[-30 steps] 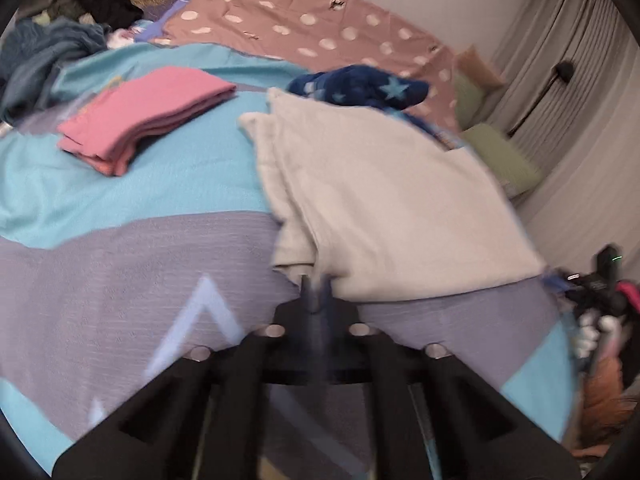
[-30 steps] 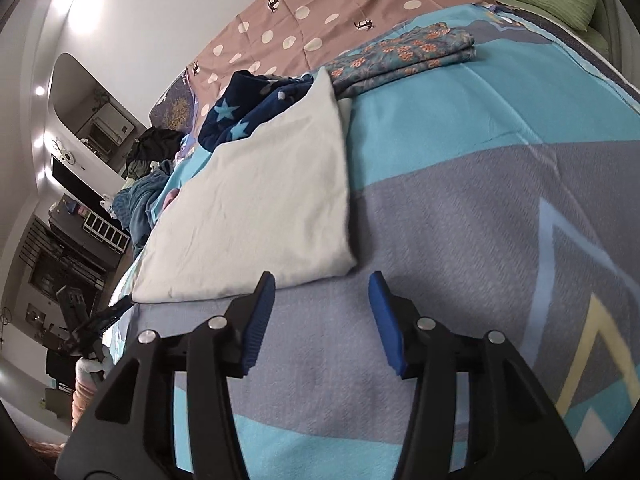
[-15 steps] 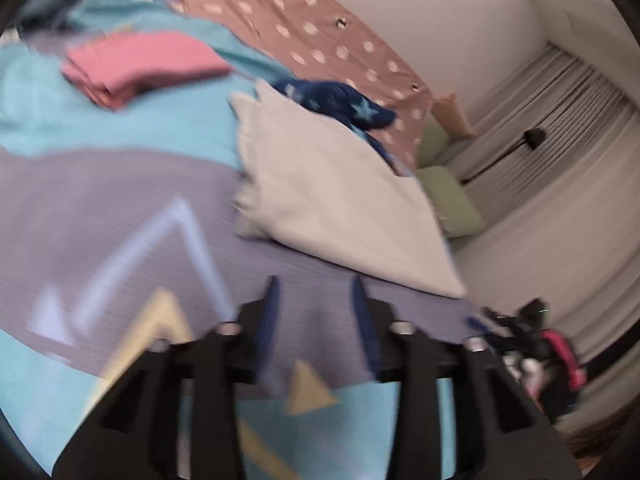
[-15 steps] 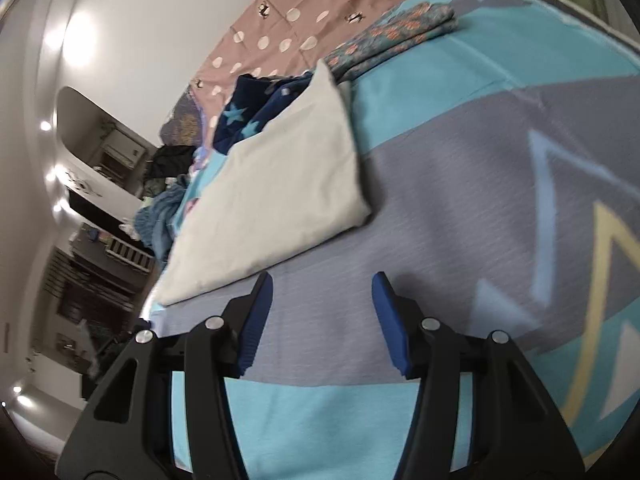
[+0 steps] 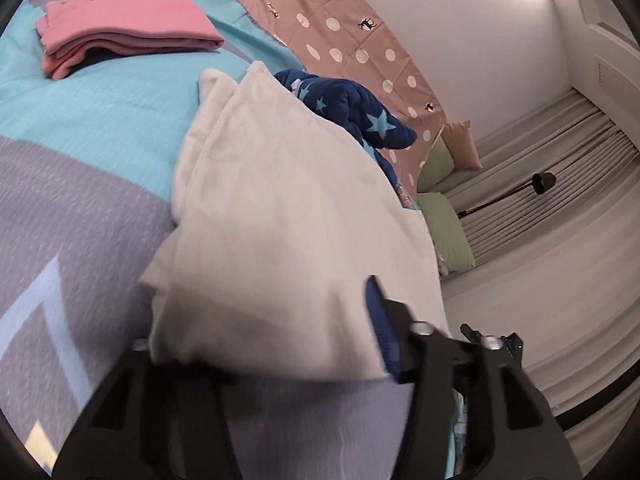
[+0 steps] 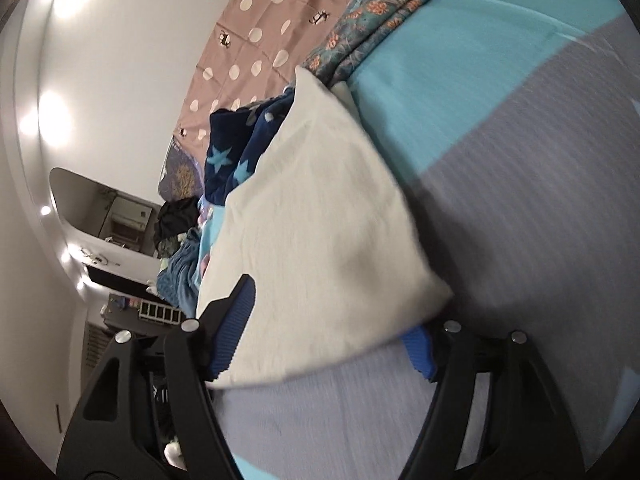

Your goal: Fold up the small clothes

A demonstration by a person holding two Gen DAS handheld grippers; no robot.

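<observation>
The cream garment (image 5: 288, 216) looks like soft matt knit cloth, smooth with a faint nap. The bedspread (image 6: 520, 184) under it is matt woven cloth with a fine ribbed grain. The folded pink garment (image 5: 128, 28) shows a coarser knit at its lower edge. The navy star-print garment (image 5: 352, 108) looks plush and fleecy. The right gripper (image 6: 332, 334) has matt black plastic arms, shiny metal screw heads and ribbed blue rubbery pads (image 6: 236, 320); the left gripper (image 5: 260, 344) is built alike
</observation>
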